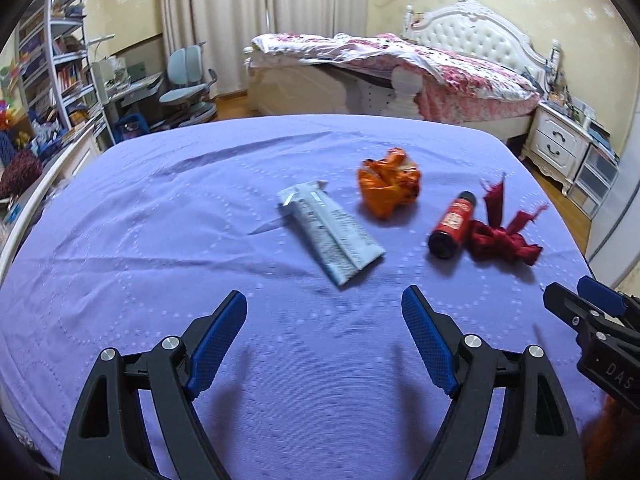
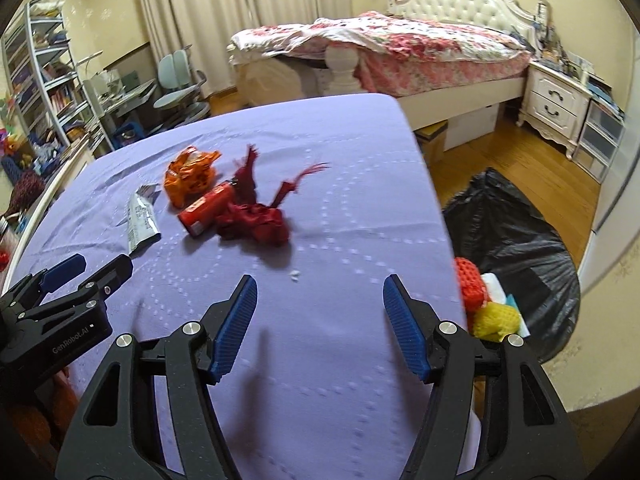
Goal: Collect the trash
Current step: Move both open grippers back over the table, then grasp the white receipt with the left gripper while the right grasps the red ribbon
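Observation:
Four pieces of trash lie on the purple bedspread (image 1: 160, 240): a silver-blue flattened tube (image 1: 332, 232), a crumpled orange wrapper (image 1: 388, 188), a small red bottle (image 1: 454, 220) with a black cap, and a dark red crumpled wrapper (image 1: 500, 232). My left gripper (image 1: 324, 312) hovers open just short of the tube, nothing between its fingers. My right gripper (image 2: 320, 300) is open and empty over the bedspread (image 2: 340, 360), nearer than the red wrapper (image 2: 256, 220), bottle (image 2: 206, 208), orange wrapper (image 2: 192, 176) and tube (image 2: 140, 220). Each gripper shows at the edge of the other's view.
A black trash bag (image 2: 516, 248) sits on the wooden floor right of the bed, with red and yellow foam nets (image 2: 480, 300) at its mouth. Beyond are another bed (image 2: 400, 48), a nightstand (image 2: 556, 100), a desk with chair (image 1: 188, 84) and bookshelves (image 1: 52, 60).

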A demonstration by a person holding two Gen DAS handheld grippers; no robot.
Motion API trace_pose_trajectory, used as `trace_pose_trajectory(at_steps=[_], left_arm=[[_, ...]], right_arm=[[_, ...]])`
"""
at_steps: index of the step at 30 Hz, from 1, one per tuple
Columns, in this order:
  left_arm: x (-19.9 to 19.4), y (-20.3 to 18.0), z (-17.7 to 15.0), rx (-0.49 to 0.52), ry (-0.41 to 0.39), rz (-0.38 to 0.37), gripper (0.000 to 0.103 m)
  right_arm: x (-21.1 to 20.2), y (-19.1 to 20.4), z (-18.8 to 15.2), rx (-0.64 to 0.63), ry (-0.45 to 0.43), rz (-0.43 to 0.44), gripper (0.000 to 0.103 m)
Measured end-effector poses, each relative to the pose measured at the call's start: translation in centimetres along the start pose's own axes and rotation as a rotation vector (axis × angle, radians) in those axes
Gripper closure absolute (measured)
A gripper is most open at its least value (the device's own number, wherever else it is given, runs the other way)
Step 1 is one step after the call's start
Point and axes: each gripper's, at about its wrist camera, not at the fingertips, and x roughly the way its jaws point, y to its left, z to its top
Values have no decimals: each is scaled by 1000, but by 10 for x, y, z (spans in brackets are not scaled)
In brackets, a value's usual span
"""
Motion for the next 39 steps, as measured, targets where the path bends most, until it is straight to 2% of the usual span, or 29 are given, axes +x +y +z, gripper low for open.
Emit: trace_pose_trajectory(at_steps=[13,15,17,18,22,31,39], left_arm=[[10,27,4,-75,41,-16,23],[11,28,4,-84,47,-21,23],[11,29,5,-89,51,-26,23],[11,30,5,-89,52,-27,23],[11,27,6,-73,49,-30,23],[22,14,20,-23,29,-37,23],[38,4,35,-15,37,-33,22]], right_arm=[[39,48,25,-74,51,-9,41],[44,50,29,-86,53,-12,47],[45,53,29,-93,53,-21,61],[46,53,29,-91,53,-18,65],[44,47,29,-67,51,0,75],[33,25,25,3,37,-12,76],[34,16,27,-2,37,-24,76]])
